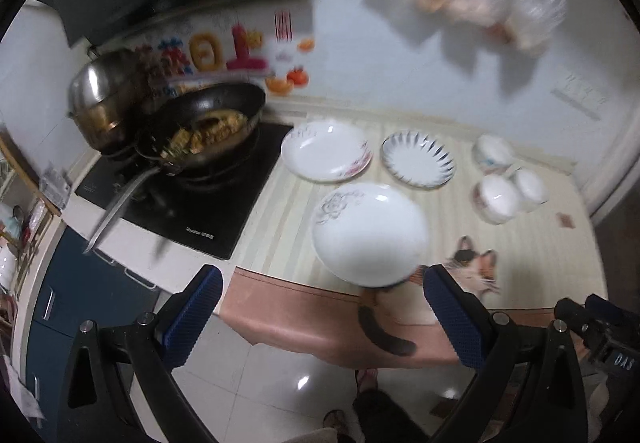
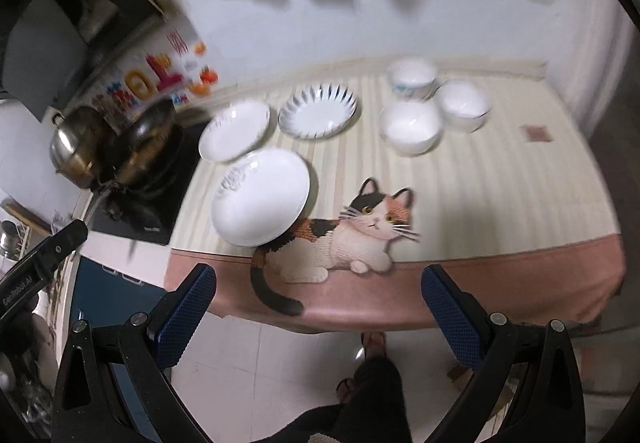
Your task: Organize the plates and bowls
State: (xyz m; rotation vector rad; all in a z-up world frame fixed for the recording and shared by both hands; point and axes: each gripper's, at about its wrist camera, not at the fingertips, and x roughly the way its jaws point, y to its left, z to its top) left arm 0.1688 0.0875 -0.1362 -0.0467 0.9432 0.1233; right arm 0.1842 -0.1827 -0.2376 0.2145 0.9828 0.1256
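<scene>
Three plates lie on the striped counter mat (image 2: 500,179): a near white plate with a grey flower (image 1: 370,237) (image 2: 262,197), a far-left plate with pink flowers (image 1: 326,151) (image 2: 235,131), and a blue-petal plate (image 1: 418,159) (image 2: 318,111). Three white bowls (image 1: 496,199) (image 2: 412,127) cluster to the right. My left gripper (image 1: 322,315) is open and empty, in front of the counter edge below the near plate. My right gripper (image 2: 318,309) is open and empty, in front of the counter edge.
A stove (image 1: 192,203) at left carries a wok of food (image 1: 208,131) with a long handle and a steel pot (image 1: 100,99). A cat picture (image 2: 352,239) is printed on the mat's front. Bags hang on the wall (image 1: 480,7). Tiled floor and feet lie below.
</scene>
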